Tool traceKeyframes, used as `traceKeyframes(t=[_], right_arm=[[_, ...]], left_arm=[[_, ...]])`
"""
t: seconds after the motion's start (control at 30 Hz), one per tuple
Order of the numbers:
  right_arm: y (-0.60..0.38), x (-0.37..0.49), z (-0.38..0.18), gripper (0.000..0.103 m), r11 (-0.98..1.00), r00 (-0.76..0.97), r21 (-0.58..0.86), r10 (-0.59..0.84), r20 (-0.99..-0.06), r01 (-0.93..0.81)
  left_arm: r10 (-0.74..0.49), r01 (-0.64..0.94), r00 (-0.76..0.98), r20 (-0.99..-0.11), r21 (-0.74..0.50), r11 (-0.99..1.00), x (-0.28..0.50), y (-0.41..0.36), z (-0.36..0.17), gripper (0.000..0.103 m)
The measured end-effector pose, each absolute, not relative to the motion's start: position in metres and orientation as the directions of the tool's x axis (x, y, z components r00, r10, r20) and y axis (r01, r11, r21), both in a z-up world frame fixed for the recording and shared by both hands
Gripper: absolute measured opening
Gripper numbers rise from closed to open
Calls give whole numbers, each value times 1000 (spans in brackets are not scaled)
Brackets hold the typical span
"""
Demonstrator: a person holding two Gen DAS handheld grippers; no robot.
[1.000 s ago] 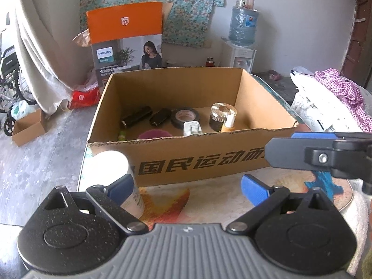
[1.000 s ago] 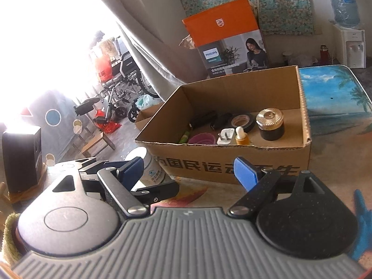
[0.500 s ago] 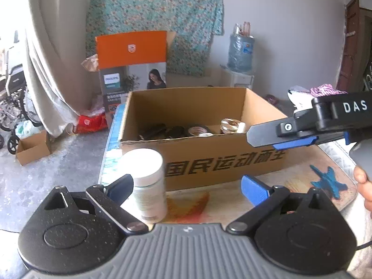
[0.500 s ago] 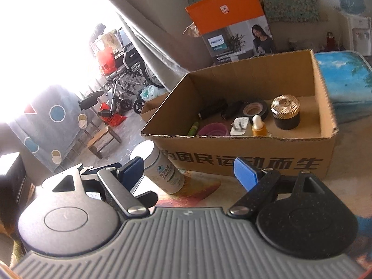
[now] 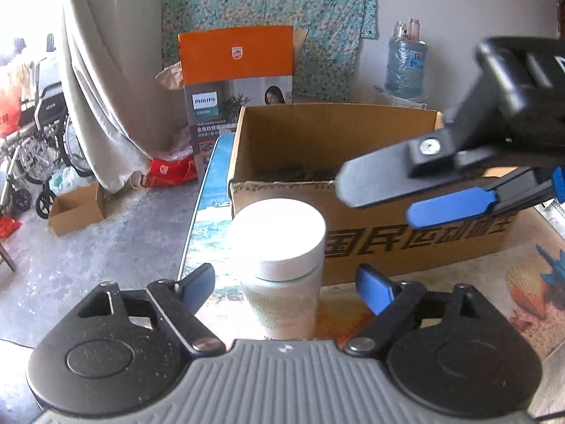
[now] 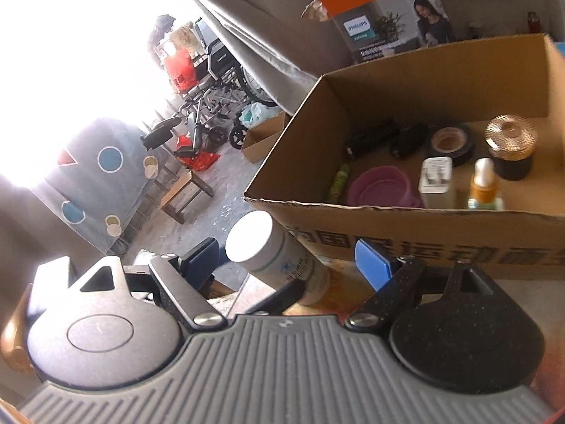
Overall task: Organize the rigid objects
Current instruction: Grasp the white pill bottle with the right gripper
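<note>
A white bottle with a white cap (image 5: 280, 265) stands on the table in front of the cardboard box (image 5: 388, 243). My left gripper (image 5: 286, 286) is open with the bottle between its blue pads, not touching. My right gripper (image 6: 286, 259) is open and empty; the bottle (image 6: 275, 254) also lies between its fingers in the right wrist view. The right gripper shows in the left wrist view (image 5: 448, 183), above and right of the bottle. The box (image 6: 406, 226) holds a tape roll (image 6: 450, 143), gold-lidded jar (image 6: 510, 146), white charger (image 6: 436, 182), purple cup (image 6: 383, 190), small dropper bottle (image 6: 483, 187).
The table's left edge (image 5: 201, 205) runs just left of the bottle, with floor below. An orange Philips box (image 5: 240, 81), a small carton (image 5: 76, 206) and a wheelchair (image 5: 39, 141) stand on the floor beyond. A water dispenser (image 5: 404, 67) is behind the box.
My left gripper has moved left and lower, so the bottle went from outside its left finger to between both fingers. The right gripper has risen and tilted over the bottle.
</note>
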State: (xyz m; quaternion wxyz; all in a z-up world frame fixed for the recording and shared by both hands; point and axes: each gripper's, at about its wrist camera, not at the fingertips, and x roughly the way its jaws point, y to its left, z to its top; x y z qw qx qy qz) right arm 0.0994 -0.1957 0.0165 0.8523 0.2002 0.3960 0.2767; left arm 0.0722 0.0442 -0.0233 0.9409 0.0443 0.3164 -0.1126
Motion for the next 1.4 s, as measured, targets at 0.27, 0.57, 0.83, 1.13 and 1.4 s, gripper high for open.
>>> traceKeyframes(t=[0.27, 0.57, 0.83, 1.13, 1.4], right_arm=[[-168, 131, -6, 51, 736, 491, 613, 663, -565, -288], [-161, 139, -12, 32, 693, 463, 666, 703, -540, -276], [-194, 118, -13, 36, 699, 490, 677, 684, -540, -231], [-250, 78, -4, 37, 756, 587, 632, 592, -552, -168], [-294, 54, -7, 38, 799, 650, 589, 510, -563, -117]], left_arm=[[-230, 239, 728, -645, -75, 968, 84, 55, -37, 57], [-271, 252, 710, -650, -124, 960, 80, 56, -35, 55], [-352, 350, 669, -655, -140, 926, 72, 26, -33, 54], [-443, 496, 609, -658, -120, 860, 66, -35, -31, 54], [-474, 570, 574, -668, -90, 817, 69, -70, -37, 54]])
